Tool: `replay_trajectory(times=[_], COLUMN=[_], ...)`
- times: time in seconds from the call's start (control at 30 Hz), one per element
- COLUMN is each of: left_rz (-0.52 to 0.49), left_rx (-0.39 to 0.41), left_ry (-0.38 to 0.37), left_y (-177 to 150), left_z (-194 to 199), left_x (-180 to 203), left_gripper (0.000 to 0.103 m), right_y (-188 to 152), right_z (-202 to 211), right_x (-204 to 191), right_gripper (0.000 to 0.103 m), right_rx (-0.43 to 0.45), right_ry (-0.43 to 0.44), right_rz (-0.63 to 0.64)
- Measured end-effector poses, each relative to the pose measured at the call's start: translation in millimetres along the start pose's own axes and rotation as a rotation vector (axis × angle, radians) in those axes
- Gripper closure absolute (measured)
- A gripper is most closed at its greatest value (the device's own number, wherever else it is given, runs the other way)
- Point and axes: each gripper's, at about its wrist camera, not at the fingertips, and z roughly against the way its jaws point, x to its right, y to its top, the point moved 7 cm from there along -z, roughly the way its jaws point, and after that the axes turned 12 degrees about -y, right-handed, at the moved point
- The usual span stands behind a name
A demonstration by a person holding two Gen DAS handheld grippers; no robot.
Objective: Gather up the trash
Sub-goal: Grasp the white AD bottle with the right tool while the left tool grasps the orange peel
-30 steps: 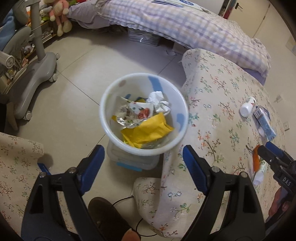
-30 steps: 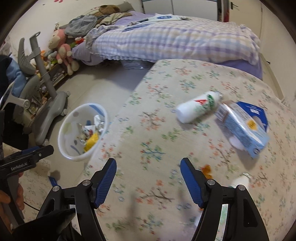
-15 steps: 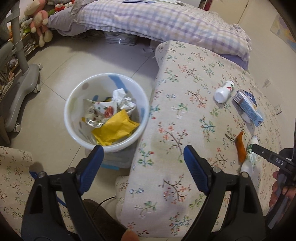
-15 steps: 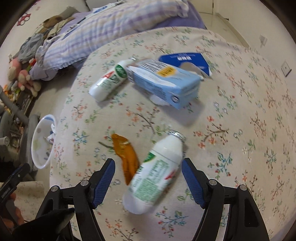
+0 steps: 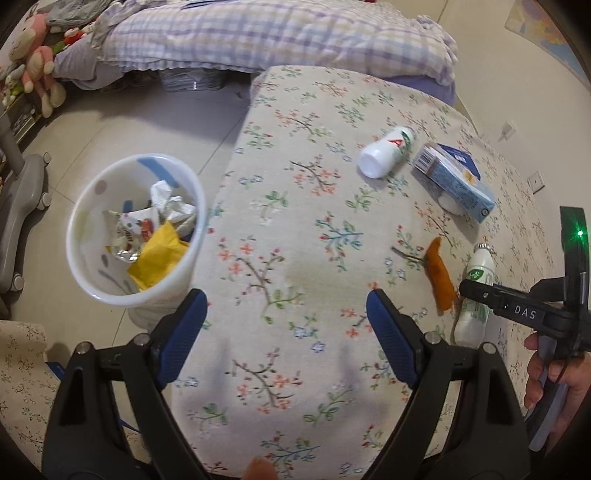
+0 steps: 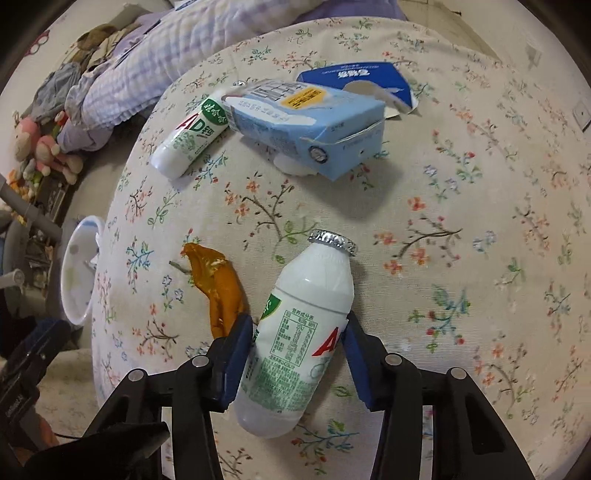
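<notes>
A white drink bottle (image 6: 306,325) with a foil cap lies on the flowered tabletop (image 6: 461,206). My right gripper (image 6: 297,332) straddles its lower body. Its jaws are closing, and both blue pads touch the bottle's sides. An orange wrapper (image 6: 218,288) lies just left of the bottle. Farther off lie a second white bottle (image 6: 188,136) and a blue carton (image 6: 306,125). My left gripper (image 5: 286,317) hangs open over bare cloth, nothing between its fingers. The white trash bin (image 5: 136,229), holding crumpled wrappers, stands on the floor left of the table.
A bed with a checked quilt (image 5: 277,33) runs along the back. Soft toys (image 5: 33,62) and a grey wheeled chair base (image 5: 22,199) stand at the left. A person's hand (image 5: 554,376) holds the right gripper's handle at the right edge.
My right gripper has come down over the near bottle and its jaws have narrowed onto it. My left gripper has moved from above the bin to over the tabletop, still open.
</notes>
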Motion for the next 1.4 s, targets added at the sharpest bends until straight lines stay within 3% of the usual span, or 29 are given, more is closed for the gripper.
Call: replay_trajectory(times=[0.23, 0.43, 0.7, 0.77, 0.93, 1.17, 1.4], left_rz=[-0.056, -0.111, -0.111, -0.090, -0.050, -0.029, -0.026], left_rx=[-0.026, -0.062, -0.048, -0.042, -0.016, -0.031, -0.025], left_ry=[-0.028, -0.081, -0.159, -0.167, -0.152, -0.134, -0.141], left_y=[-1, -7, -8, -7, -7, -10, -7], left_z=[-22, -45, -69, -75, -86, -98, -93], left_x=[47, 93, 129, 132, 130, 126, 121], left_gripper=[0.015, 0.015, 0.045, 0.048, 0.055, 0.084, 0.088], right_y=[-1, -3, -11, -13, -13, -14, -11], right_z=[23, 26, 27, 30, 33, 33, 36], right_x=[38, 78, 128, 140, 156, 163, 158], right_gripper=[0.055, 0.055, 0.055, 0.055, 0.055, 0.055, 0.055], right_rx=[0.074, 0.075, 0.070, 0.072, 0.079, 0.080, 0.089], right_ry=[-0.058, -0.085, -0.097, -0.095, -0.099, -0.104, -0.105], right_rz=[0.028, 0.000, -0.056, -0.072, -0.092, -0.087, -0.080])
